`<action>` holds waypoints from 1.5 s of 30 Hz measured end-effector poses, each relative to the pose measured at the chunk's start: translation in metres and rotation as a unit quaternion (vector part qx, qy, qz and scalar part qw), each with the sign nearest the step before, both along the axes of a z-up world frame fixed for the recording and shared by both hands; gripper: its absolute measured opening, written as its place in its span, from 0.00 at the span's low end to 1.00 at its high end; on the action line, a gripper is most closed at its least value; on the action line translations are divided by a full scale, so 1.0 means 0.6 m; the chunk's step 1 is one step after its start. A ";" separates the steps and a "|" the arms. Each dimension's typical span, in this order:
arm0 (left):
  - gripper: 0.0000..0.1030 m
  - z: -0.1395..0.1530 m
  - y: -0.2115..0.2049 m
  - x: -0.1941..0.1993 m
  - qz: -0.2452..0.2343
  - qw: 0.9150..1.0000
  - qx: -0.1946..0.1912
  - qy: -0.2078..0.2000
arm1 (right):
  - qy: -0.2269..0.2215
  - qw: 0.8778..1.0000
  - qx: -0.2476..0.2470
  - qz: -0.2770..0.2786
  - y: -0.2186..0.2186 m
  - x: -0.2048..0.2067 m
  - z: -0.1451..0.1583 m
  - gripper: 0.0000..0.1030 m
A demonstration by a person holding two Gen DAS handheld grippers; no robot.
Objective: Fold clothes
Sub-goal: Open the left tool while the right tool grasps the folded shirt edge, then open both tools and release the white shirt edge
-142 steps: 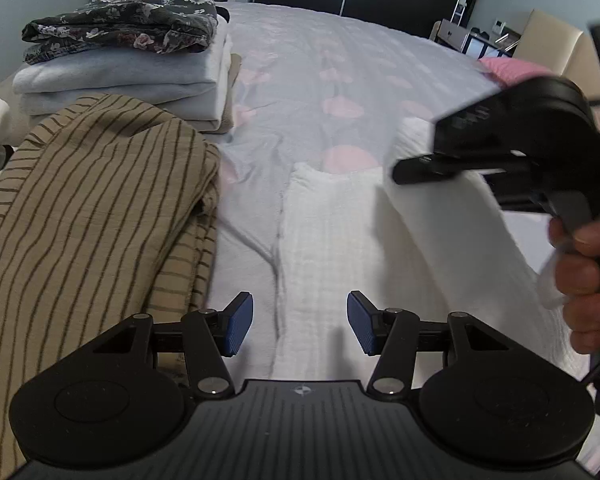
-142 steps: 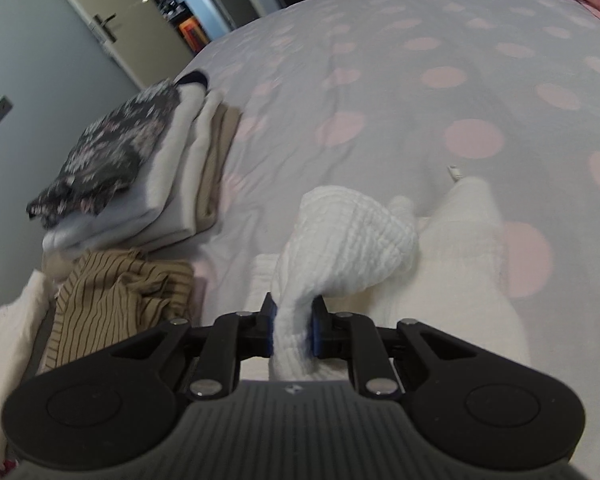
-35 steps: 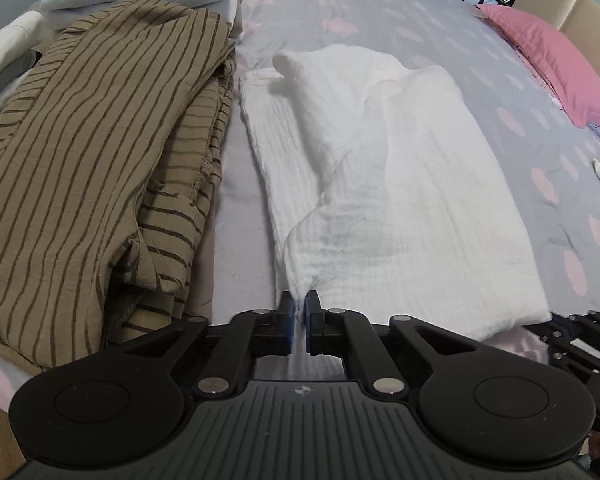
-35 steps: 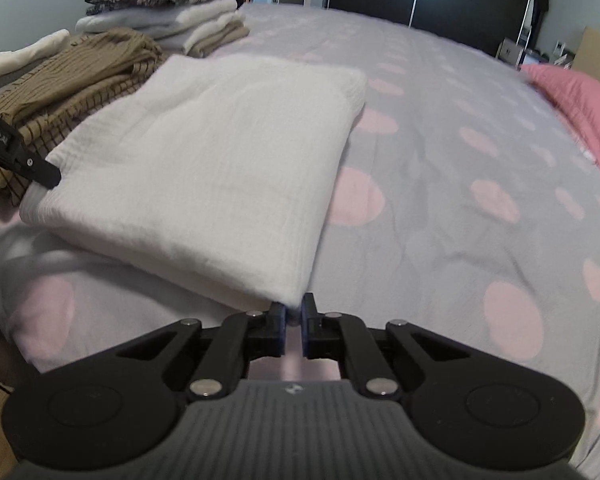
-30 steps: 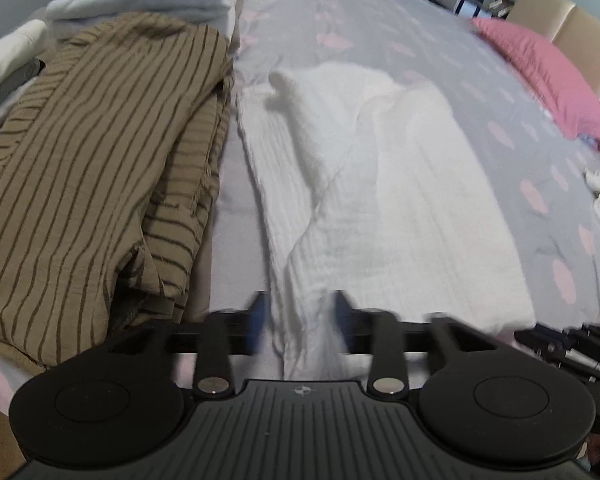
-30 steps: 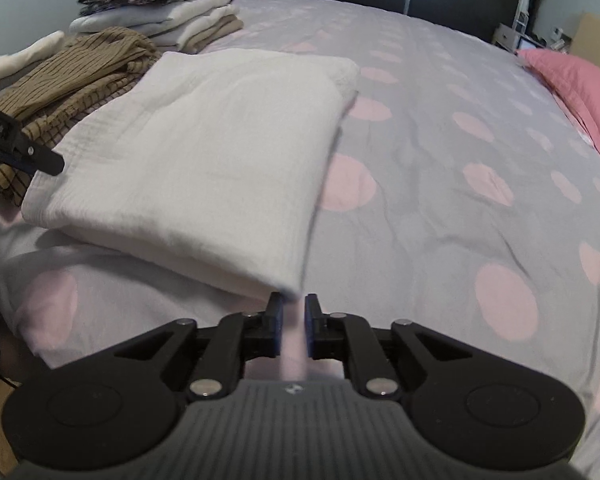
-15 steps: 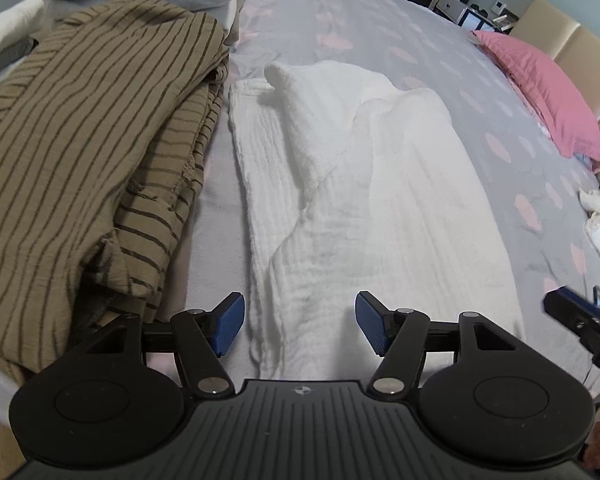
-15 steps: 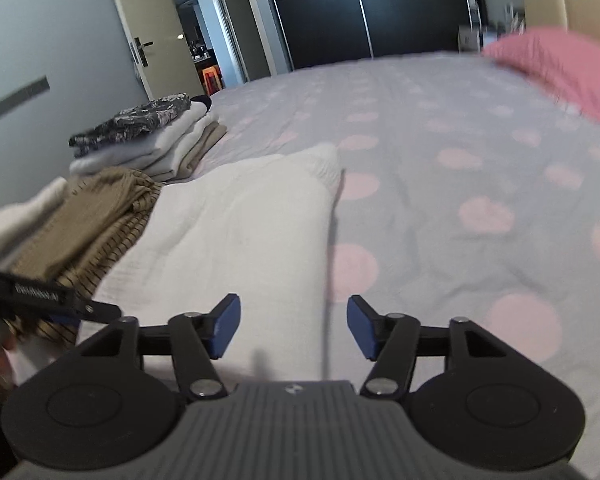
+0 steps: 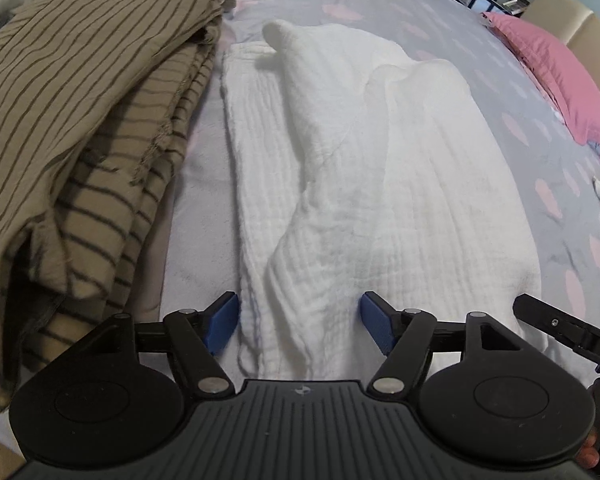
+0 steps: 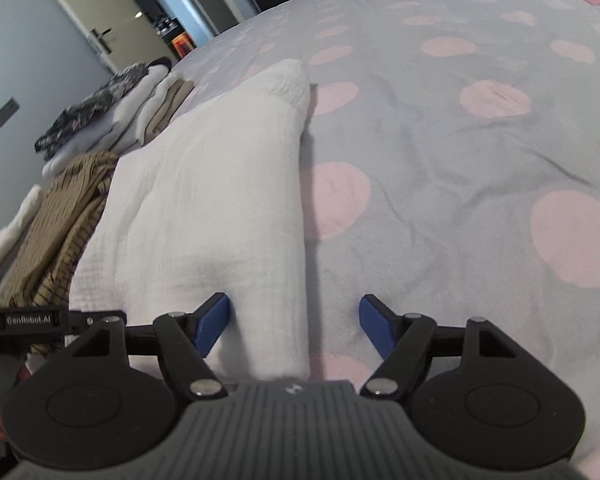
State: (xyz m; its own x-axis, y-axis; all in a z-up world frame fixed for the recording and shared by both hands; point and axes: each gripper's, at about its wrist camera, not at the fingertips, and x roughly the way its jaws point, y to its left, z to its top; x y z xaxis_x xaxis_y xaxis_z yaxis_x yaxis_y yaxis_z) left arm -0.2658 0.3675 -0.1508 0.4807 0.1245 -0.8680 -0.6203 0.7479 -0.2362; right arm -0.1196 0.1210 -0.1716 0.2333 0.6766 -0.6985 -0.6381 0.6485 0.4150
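Both grippers tilted down over white garment [image 9: 380, 184] (jaws opening)

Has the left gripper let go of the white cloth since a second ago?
Yes. The left gripper has released the white cloth; its fingers are opening, and the near edge lies loose beside the striped garment.

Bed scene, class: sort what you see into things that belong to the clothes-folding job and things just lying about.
Job:
white garment
striped brown garment
folded stack
left gripper, jaws opening
right gripper, jaws opening

Lying about:
pink pillow
spotted bedcover
door
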 end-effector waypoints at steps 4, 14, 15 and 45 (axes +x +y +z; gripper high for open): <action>0.66 -0.004 -0.011 0.009 -0.008 1.000 0.023 -0.001 | -0.023 1.000 -0.012 0.018 0.012 -0.012 -0.006 0.72; 0.13 0.006 -0.019 0.015 -0.038 0.999 0.028 -0.016 | 0.007 0.999 0.022 0.033 0.015 -0.010 0.004 0.19; 0.11 0.008 -0.017 0.014 -0.038 0.999 0.023 -0.019 | 0.007 0.999 0.024 0.032 0.013 -0.009 0.009 0.18; 0.14 0.036 -0.128 -0.024 -0.110 0.990 -0.079 0.026 | 0.061 0.991 -0.103 0.055 -0.140 -0.049 0.051 0.16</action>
State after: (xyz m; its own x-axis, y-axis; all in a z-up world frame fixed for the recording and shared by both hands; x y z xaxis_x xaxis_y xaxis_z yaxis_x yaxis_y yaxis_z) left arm -0.2805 0.2909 -0.1294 0.4353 -0.1174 -0.8926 -0.4608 0.8227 -0.3329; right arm -0.1493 0.0370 -0.1411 0.0710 0.5338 -0.8426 -0.6627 0.6566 0.3601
